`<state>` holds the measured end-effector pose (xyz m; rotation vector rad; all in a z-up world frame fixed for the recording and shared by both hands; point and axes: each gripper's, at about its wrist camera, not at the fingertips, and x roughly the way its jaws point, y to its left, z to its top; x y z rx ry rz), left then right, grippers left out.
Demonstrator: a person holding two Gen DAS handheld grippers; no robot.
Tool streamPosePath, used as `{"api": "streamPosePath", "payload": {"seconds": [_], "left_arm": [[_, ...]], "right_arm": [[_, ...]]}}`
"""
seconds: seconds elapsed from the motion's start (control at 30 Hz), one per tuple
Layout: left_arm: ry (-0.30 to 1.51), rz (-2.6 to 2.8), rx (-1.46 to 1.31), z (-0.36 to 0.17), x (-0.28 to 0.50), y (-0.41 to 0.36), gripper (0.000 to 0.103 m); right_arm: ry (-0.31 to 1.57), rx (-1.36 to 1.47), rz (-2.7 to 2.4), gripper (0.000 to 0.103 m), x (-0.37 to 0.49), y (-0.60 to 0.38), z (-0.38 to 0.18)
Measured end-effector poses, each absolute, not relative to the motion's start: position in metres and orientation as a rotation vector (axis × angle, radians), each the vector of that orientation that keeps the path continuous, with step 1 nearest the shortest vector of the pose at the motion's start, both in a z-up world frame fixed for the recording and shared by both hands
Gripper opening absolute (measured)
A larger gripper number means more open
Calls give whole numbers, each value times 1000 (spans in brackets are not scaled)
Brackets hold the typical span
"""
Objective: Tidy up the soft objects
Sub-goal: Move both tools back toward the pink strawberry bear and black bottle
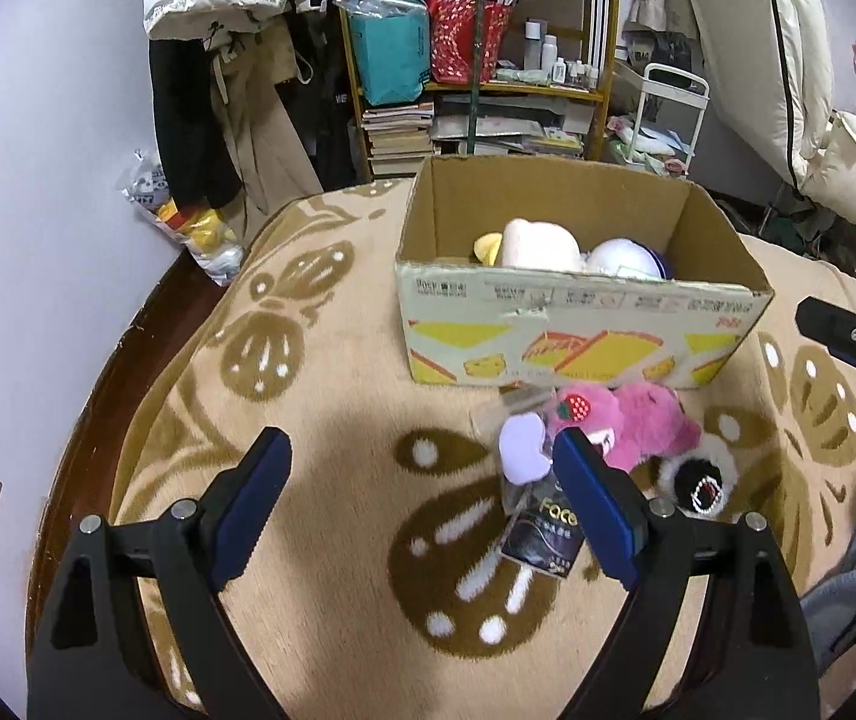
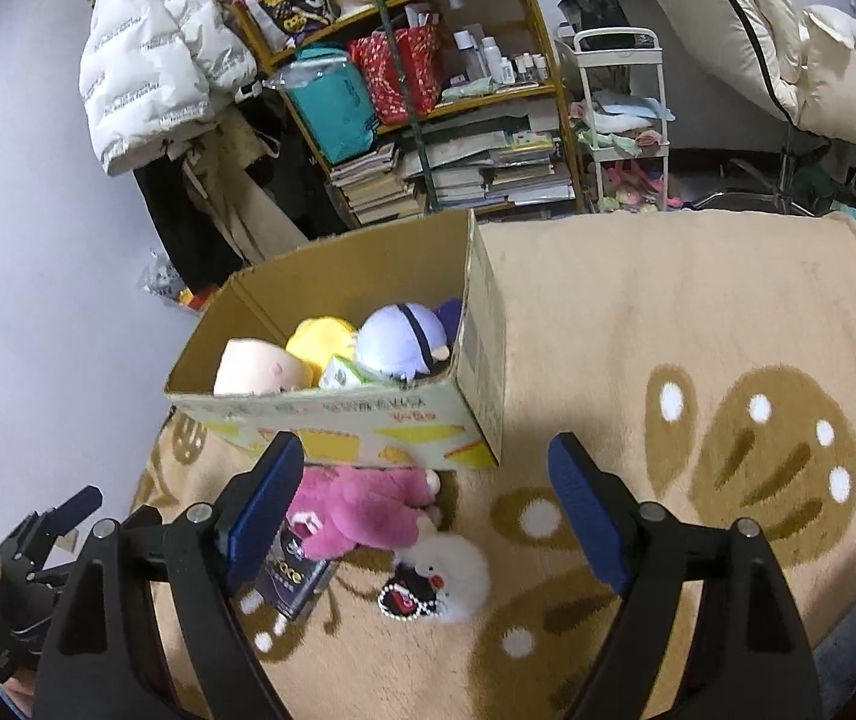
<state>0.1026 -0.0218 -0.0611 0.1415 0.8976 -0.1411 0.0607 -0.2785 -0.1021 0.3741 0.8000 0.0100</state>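
Beige blanket [image 1: 332, 396] with brown pattern covers the bed. Past its far edge: wooden shelf [image 1: 601, 42] with book stacks [image 1: 398, 138], teal bag [image 1: 389, 57], red bag [image 1: 463, 39]. White puffer jacket [image 2: 146, 60] hangs left; white cart [image 2: 619, 114] right.
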Motion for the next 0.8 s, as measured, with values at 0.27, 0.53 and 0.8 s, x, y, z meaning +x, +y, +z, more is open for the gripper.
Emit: {"api": "streamPosePath", "payload": {"seconds": [0.27, 0.53, 0.8], "left_arm": [[926, -145, 164, -67, 93, -22, 88], [943, -154, 170, -75, 99, -30, 88], [966, -169, 162, -83, 108, -33, 88]], "right_arm": [[867, 293, 8, 88, 61, -261, -114], [903, 276, 17, 88, 66, -253, -122], [937, 285, 7, 88, 73, -252, -130]]}}
